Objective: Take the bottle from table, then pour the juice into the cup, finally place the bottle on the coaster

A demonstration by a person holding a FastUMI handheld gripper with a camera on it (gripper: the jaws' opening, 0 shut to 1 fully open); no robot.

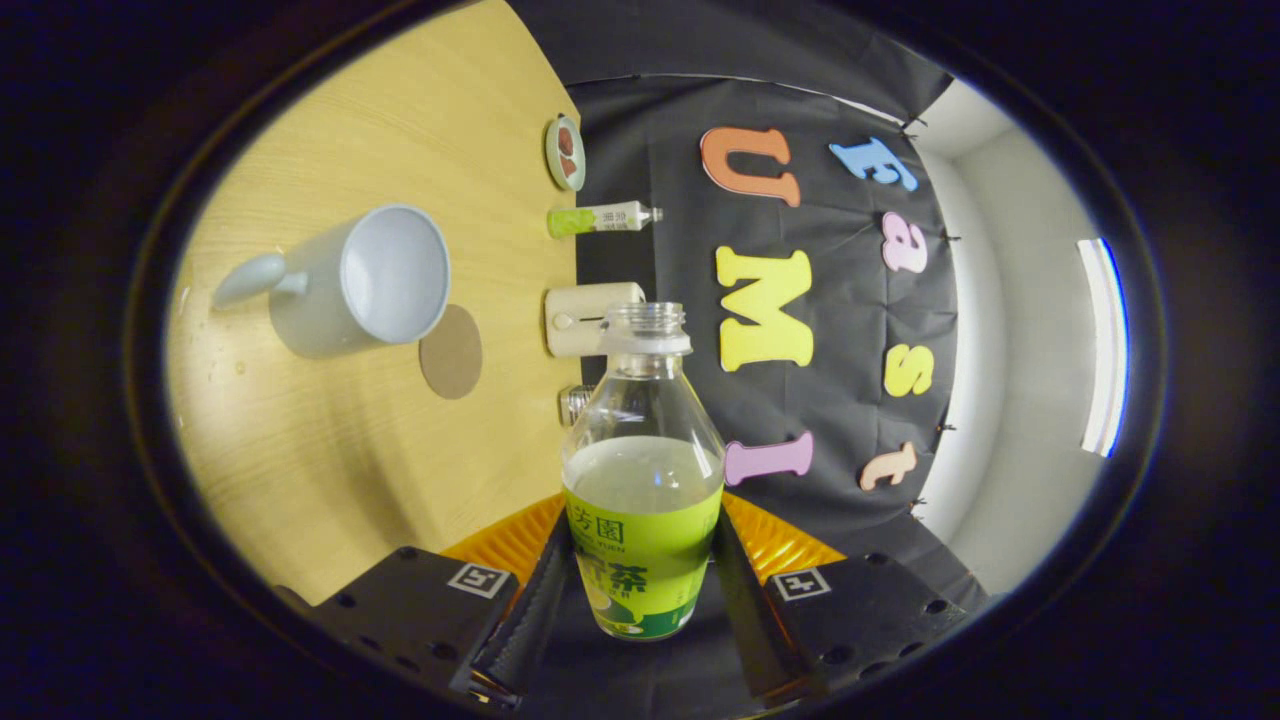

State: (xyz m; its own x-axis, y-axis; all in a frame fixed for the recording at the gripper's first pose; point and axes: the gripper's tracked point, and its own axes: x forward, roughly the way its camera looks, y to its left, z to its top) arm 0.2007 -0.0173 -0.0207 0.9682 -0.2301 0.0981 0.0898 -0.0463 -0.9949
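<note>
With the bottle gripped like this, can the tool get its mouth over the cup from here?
Probably yes. The tool is shut on the uncapped bottle, and nothing stands between its mouth and the cup. The coaster lies flat beside the cup, out of the way.

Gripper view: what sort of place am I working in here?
Likely a staged recording booth: a wooden table backed by a black cloth wall, with a cup and coaster set out. The gripper grips the bottle.
</note>
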